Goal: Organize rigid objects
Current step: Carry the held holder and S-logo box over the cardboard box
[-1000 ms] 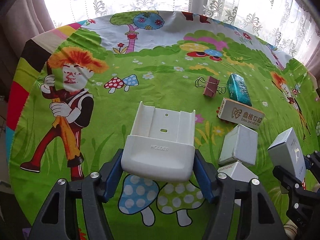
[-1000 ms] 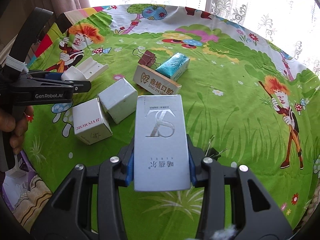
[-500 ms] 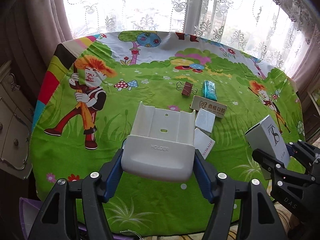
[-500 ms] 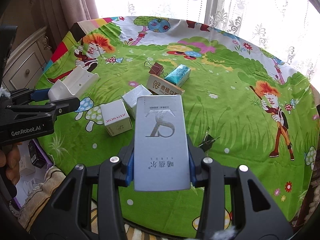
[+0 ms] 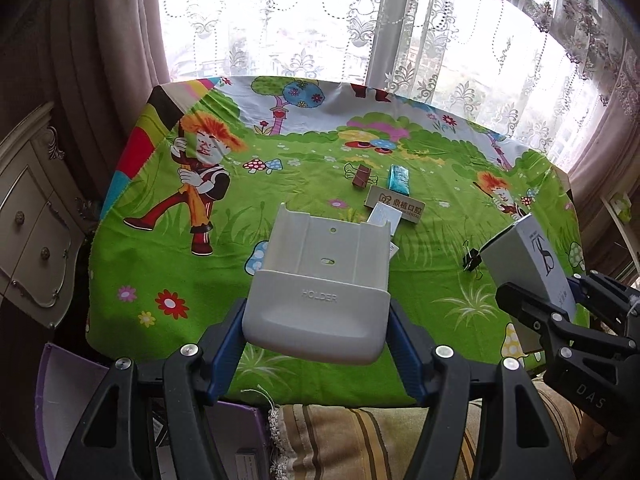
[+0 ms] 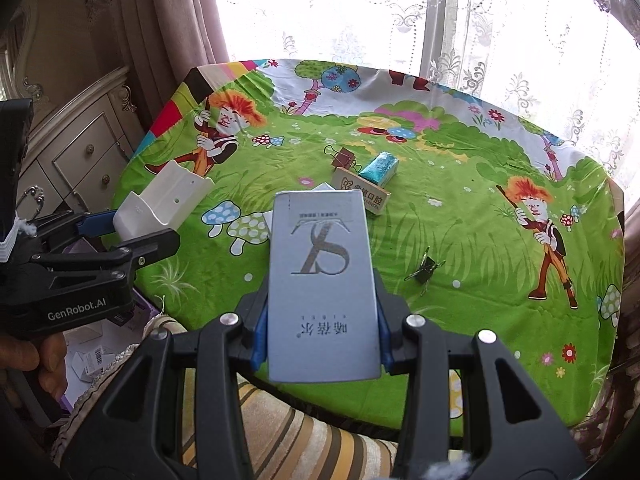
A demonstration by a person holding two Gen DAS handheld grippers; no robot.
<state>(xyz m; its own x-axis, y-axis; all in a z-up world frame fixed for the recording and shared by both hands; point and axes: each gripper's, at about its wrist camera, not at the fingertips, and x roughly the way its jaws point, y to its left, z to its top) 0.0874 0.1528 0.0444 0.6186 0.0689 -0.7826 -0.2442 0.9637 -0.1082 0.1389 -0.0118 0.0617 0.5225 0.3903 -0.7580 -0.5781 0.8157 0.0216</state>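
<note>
- While the left gripper clamps a white plastic holder above the near edge of the cartoon-printed green tablecloth,
- the right gripper grips a grey rectangular carton above that same edge.

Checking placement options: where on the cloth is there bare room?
Bare: the left half around the printed boy, and right of the black binder clip. Crowded: mid-table around the brown clip, teal packet and dental box.

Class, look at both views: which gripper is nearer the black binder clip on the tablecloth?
Right. The right gripper holds its box just beside the black binder clip; the left gripper sits farther away.
</note>
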